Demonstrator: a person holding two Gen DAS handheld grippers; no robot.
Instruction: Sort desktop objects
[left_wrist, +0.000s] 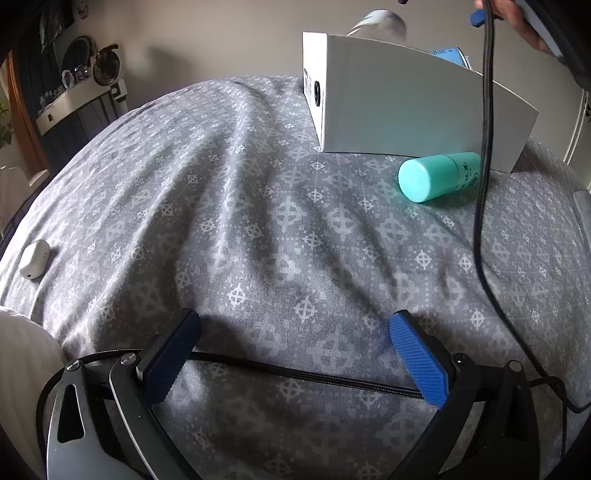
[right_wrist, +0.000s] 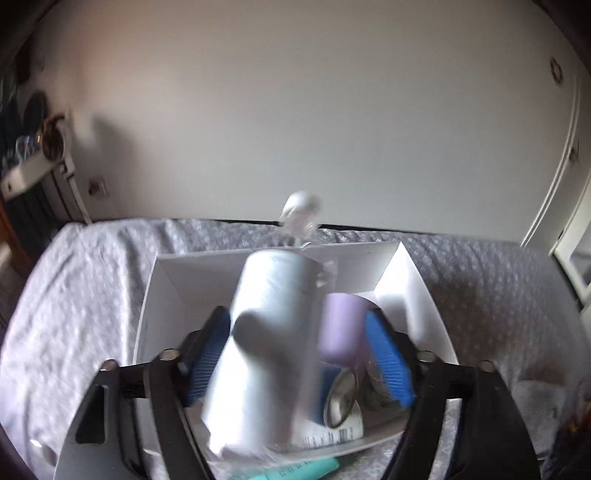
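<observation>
In the left wrist view my left gripper (left_wrist: 295, 321) stands open just above the grey patterned cloth (left_wrist: 221, 206), with nothing between its blue pads. A teal bottle (left_wrist: 439, 177) lies on its side against the front of a white box (left_wrist: 406, 103). In the right wrist view my right gripper (right_wrist: 297, 317) hangs over that open box (right_wrist: 417, 295) with its jaws wide apart. A blurred white bottle (right_wrist: 266, 350) with a clear cap (right_wrist: 301, 210) sits between them, and the right pad stands clear of it. A lilac cylinder (right_wrist: 341, 328) and a metal-topped can (right_wrist: 341, 398) lie in the box.
A small white case (left_wrist: 35, 258) lies on the cloth at the far left. A black cable (left_wrist: 484, 184) hangs down across the right side and runs under the left gripper. A white pillow (left_wrist: 22, 354) is at the lower left. A wall is behind the box.
</observation>
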